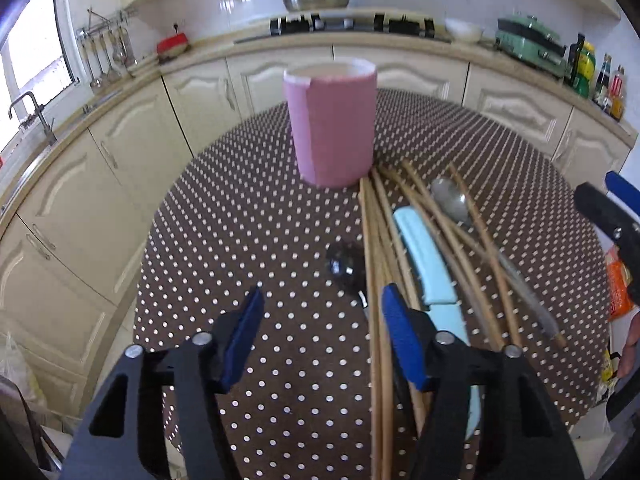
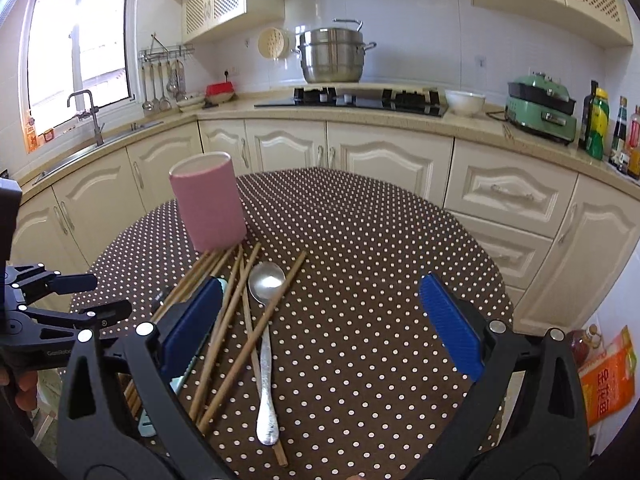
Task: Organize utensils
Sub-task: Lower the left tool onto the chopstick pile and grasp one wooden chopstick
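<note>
Although both grippers hover over the dotted table, the left gripper (image 1: pixel 322 332) is nearer the heap of long wooden chopsticks (image 1: pixel 376 280), which run lengthwise just inside its right-hand pad, tips toward the tall pink cylindrical holder (image 1: pixel 332 128) straight ahead; its jaws stand partly apart, gripping nothing (a dark spoon (image 1: pixel 342 266) lies between them), while the right gripper (image 2: pixel 320 328) gapes wide and empty
</note>
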### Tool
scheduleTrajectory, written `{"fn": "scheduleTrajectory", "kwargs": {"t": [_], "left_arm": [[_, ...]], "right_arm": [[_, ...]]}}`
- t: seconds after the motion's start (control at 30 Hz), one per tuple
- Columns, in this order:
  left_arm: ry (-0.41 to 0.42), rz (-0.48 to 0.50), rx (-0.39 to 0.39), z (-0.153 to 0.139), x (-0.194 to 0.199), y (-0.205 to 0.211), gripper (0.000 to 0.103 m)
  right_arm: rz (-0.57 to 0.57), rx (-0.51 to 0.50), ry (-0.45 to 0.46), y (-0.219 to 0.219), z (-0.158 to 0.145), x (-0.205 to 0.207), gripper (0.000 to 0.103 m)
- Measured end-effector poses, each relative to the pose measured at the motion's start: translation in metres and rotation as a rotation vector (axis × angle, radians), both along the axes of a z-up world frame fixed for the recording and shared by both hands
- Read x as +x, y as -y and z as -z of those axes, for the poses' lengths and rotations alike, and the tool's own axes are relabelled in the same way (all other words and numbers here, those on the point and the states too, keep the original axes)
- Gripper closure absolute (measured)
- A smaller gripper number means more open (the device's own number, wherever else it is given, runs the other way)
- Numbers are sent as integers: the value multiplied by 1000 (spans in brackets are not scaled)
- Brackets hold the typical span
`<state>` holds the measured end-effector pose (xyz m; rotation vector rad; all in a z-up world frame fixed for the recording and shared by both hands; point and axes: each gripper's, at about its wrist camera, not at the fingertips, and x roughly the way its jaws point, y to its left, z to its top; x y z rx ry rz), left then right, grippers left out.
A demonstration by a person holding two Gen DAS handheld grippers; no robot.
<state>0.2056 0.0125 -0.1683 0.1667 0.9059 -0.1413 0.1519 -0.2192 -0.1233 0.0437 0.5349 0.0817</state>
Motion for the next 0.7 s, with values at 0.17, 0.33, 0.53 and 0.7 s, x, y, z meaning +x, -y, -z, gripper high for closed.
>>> {"fn": "scheduleTrajectory", "kwargs": {"t": [0.17,0.33,0.53,0.7], "left_arm": [[-57,15,-21,16,13,-2,56],[-82,28,-22,24,23,4,60],[-69,24,-24,20,26,6,60],[-69,58,15,21,27,18,60]], "right_arm": [[-5,9,-38,1,11,13,6],[-7,12,-60,3,17,20,6],[-2,20,-86,7,22,25,6],[-4,29,-91,8,24,28,6]]}}
